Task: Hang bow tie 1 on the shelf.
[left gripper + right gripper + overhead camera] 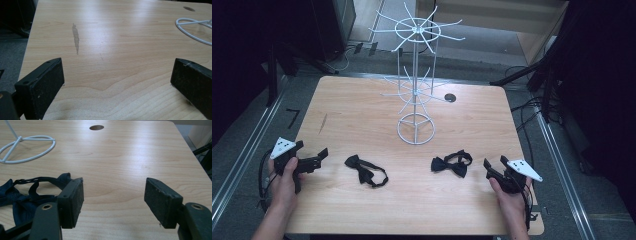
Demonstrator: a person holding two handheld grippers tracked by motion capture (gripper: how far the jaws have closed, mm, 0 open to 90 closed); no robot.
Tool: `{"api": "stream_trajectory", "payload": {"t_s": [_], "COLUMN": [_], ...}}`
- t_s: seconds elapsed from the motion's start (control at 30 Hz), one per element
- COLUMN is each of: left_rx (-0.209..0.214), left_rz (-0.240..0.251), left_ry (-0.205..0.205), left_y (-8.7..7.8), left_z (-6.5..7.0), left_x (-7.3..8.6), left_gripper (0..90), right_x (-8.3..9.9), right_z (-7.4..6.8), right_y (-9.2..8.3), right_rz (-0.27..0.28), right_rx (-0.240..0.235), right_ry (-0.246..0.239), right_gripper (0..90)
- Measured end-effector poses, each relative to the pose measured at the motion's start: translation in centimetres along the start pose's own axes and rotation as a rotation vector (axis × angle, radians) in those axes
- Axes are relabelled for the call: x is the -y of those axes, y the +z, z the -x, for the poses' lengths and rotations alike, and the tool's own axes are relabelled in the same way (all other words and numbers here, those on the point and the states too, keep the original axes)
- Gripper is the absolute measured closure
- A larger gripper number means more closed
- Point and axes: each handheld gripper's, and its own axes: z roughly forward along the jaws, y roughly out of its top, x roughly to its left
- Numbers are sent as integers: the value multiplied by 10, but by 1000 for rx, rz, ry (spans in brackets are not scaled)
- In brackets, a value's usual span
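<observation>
We see two black bow ties lying flat on the worktop (362, 115), each with its thin neck strap looped beside the knot. The left bow tie (365, 170) rests in front of the left side of the stand, its strap trailing toward the near edge. The right bow tie (452, 163) lies near the right gripper (495, 167), just to that gripper's left, its strap curled behind it; in the right gripper view its fabric reads as dark navy. One white wire display stand (416, 75) rises behind them, with a ring base and two tiers of radiating arms.

We count two grippers. The left gripper (323, 154) sits near the worktop's left edge, jaws spread wide with bare wood between them. The right gripper's jaws stand apart too, nothing between them.

The worktop is pale wood grain with rounded corners, a dark streak (75, 38) on its left part and a round cable hole (450, 97) toward the back. Grey floor, metal rails and dark equipment surround it.
</observation>
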Motion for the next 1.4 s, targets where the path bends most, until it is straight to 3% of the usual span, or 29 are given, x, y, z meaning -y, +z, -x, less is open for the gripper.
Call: {"api": "stream_trajectory", "payload": {"t_s": [0.23,0.37,0.5,0.73,0.97,1.17,1.3,1.4], "left_rx": [3,6,11,12,9,11,12,11], "left_rz": [1,1,0,-3,-6,-8,-9,-5], "left_ry": [24,29,27,24,33,26,26,26], "left_y": [-1,-2,-2,-2,-2,-2,-2,-2], "left_z": [2,3,3,2,4,3,3,3], "left_x": [1,1,2,1,2,2,1,2], "left_gripper": [0,0,0,0,0,0,0,0], "right_x": [-4,-5,-8,-10,-6,-8,-9,-10], "right_z": [-12,-16,-20,-28,-34,-34,-37,-45], "right_y": [-2,-3,-1,6,21,32,36,47], "right_rz": [32,45,37,29,-35,-88,-116,-193], "right_rx": [0,-7,-49,-72,-123,-109,-97,-36], "right_ry": [-59,-57,-31,-29,-40,-8,-26,-74], "right_gripper": [338,343,417,473,549,599,597,601]}}
